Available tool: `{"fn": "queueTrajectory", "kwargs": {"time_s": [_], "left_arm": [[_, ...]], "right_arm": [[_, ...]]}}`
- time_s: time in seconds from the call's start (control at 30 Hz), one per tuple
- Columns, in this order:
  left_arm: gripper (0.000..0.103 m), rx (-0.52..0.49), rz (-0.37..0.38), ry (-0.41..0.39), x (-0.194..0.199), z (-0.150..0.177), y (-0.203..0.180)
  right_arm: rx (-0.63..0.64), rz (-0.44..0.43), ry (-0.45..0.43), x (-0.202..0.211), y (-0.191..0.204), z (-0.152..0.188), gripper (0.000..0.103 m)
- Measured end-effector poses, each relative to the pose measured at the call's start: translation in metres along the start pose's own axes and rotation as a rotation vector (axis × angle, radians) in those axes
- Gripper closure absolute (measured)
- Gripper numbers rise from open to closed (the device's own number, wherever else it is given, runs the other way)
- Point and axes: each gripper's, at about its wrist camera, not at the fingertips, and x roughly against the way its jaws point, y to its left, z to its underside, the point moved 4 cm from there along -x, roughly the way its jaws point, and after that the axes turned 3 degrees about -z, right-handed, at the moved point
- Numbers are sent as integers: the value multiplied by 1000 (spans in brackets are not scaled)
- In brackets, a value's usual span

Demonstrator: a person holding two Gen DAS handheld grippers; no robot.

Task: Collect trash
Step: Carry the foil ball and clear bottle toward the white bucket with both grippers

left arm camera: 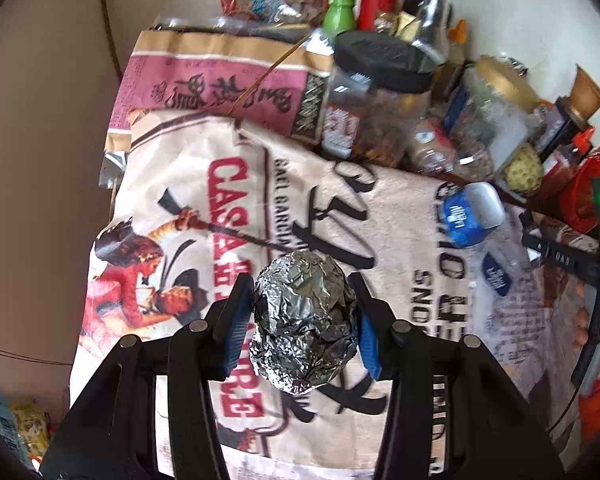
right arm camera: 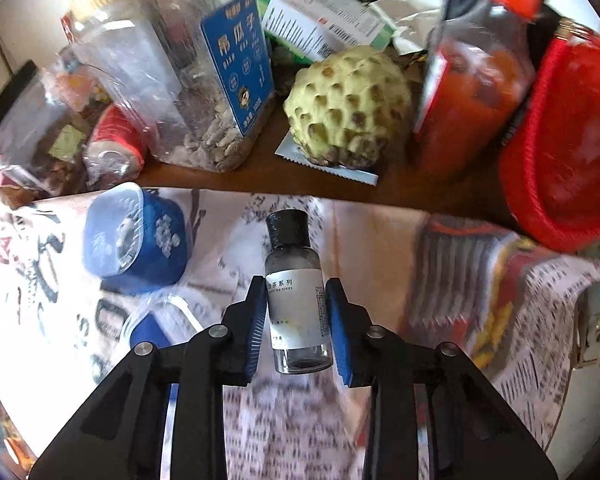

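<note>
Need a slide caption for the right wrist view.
Right gripper clamps a small black-capped bottle above a printed cloth.

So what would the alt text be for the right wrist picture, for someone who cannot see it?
The right tool is shut on a small clear bottle with a black cap and white label, above a printed cloth. Beyond it lie a blue lidded plastic tub, a pale green bumpy custard apple and a red plastic basket among clutter.
</note>
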Motion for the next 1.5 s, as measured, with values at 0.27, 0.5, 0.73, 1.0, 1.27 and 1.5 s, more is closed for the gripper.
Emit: {"fn": "queueTrajectory", "kwargs": {"time_s": [0.27,0.5,0.73,1.0,1.27,1.5], "left_arm": [[56,-31,105,-116,72,-1,-60],[56,-36,183,-239,165,39,-108],[56,-48,188,-339,250,100,-135],[56,-77,219,-443,322,147,-140],[56,-111,251,-498,362,190,-115],[56,-162,268,-482,385,247,-68]], "right_arm": [[-41,-105,-130,110,-24,45,77],[25,-130,-298,213,-42,89,77],[98,-187,-444,290,-45,126,77],[115,-199,-549,354,-39,179,77],[94,-183,-578,382,-15,233,77],[55,-168,-570,387,26,291,77]]}}
